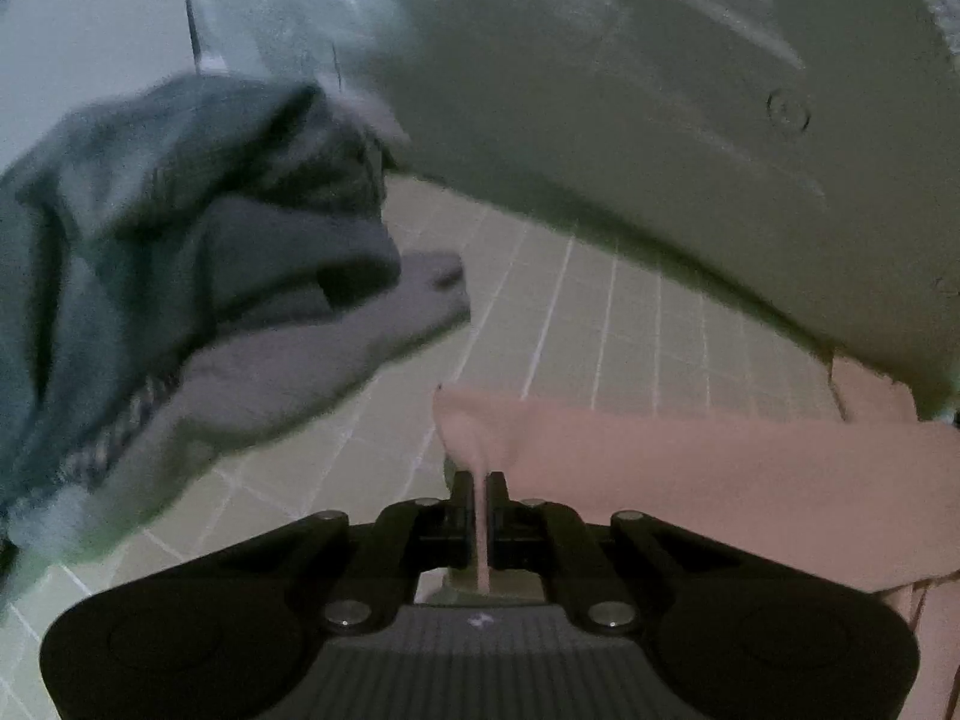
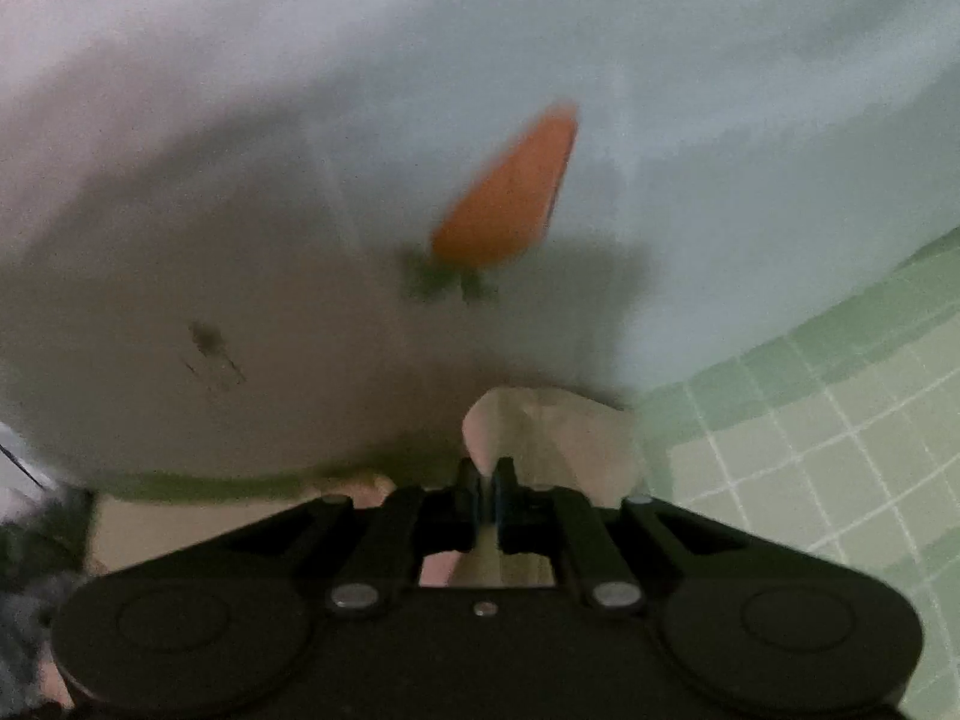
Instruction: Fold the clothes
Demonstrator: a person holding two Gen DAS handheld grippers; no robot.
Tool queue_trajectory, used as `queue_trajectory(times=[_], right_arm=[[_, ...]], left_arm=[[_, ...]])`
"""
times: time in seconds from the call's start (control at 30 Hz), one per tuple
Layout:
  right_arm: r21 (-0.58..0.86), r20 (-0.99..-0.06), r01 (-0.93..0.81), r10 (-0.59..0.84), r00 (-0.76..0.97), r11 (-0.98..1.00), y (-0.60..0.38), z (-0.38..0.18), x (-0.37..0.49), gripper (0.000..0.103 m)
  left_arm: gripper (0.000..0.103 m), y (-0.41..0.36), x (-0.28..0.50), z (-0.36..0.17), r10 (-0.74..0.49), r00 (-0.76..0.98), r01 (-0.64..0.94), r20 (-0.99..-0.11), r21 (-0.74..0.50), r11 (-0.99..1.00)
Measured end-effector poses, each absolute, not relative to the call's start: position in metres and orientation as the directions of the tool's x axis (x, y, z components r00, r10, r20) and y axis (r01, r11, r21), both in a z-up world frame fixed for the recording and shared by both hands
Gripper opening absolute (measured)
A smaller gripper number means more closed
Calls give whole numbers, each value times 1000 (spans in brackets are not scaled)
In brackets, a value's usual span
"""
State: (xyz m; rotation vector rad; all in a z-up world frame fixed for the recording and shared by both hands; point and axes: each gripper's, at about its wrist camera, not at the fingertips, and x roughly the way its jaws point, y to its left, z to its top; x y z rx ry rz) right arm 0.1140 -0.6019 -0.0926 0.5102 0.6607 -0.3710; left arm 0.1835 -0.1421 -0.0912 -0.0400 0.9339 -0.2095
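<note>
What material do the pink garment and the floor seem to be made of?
Pink garment: likely soft, thin woven or knit cloth, matte; it bunches and folds where the left claw pinches it. Floor: probably hard ceramic tile, judging by the pale grout lines in a grid.

Your left hand-held gripper [image 1: 481,483] points forward and slightly down, its two black fingers [image 1: 462,489] drawn close together with only a thin fold of pink cloth [image 1: 690,468] pinched between them. Your right hand-held gripper [image 2: 487,474] is likewise nearly closed, its fingers [image 2: 465,480] clamping a pale fabric edge [image 2: 540,426].
</note>
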Motion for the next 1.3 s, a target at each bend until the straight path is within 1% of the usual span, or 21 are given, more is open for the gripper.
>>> queue_trajectory(times=[0.07,0.1,0.13,0.17,0.2,0.23,0.3,0.37,0.4,0.43,0.5,0.57,0.77,0.83,0.97,1.07,1.1,1.13,1.17,1.23,1.3], right_arm=[[252,-714,506,-194,673,825,-596,-105,125,17],[209,-727,525,-228,648,825,-592,-106,126,25],[188,-710,535,-263,654,824,-586,-101,118,38],[167,-691,546,-297,659,821,-580,-96,109,47],[147,-671,556,-331,663,818,-575,-91,101,68],[122,-654,565,-362,664,816,-568,-87,91,83],[42,-629,583,-432,646,811,-552,-81,70,85],[-2,-634,594,-461,621,805,-538,-81,53,91],[-6,-639,604,-468,611,797,-531,-82,42,99],[-9,-642,614,-475,601,789,-524,-82,32,102],[-14,-641,620,-483,596,784,-505,-84,14,103],[-54,-649,611,-493,580,789,-492,-89,2,103],[-180,-650,635,-576,496,751,-461,-105,-16,103],[-218,-639,626,-594,488,749,-455,-107,-18,103],[-314,-578,596,-647,497,739,-445,-105,-2,102],[-352,-553,547,-640,533,759,-438,-103,13,90],[-360,-548,527,-632,548,770,-436,-102,17,82],[-367,-544,508,-622,562,780,-434,-102,22,73],[-370,-553,491,-611,566,789,-434,-104,27,67],[-375,-570,456,-589,573,807,-433,-107,36,41],[-380,-586,437,-577,569,816,-435,-112,42,28]], left_arm=[[5,-144,184,-96,-197,551,147,-811,-137,980],[5,-145,183,-96,-196,552,147,-810,-136,980],[6,-146,182,-97,-193,553,148,-811,-132,980],[10,-146,182,-97,-188,552,149,-812,-125,981],[11,-145,182,-97,-183,552,150,-814,-119,981],[12,-145,182,-98,-178,551,152,-815,-112,982],[26,-144,183,-98,-166,543,137,-824,-107,985],[58,-142,181,-97,-153,542,120,-826,-103,987],[64,-142,179,-95,-151,552,118,-820,-102,988],[72,-141,176,-92,-152,559,119,-815,-102,988],[73,-140,169,-88,-162,565,133,-809,-104,986],[76,-140,161,-85,-174,562,152,-809,-106,983],[77,-138,134,-85,-209,533,205,-820,-114,972],[77,-139,127,-85,-217,526,221,-822,-115,969],[77,-140,114,-85,-232,516,251,-825,-114,961],[78,-142,108,-85,-240,512,266,-825,-114,957],[78,-143,108,-86,-242,510,265,-825,-117,957],[78,-143,109,-87,-242,509,263,-826,-118,957],[78,-143,110,-88,-240,507,260,-828,-118,958],[78,-143,112,-90,-236,503,254,-831,-119,960],[78,-144,114,-92,-232,499,247,-835,-119,962]])
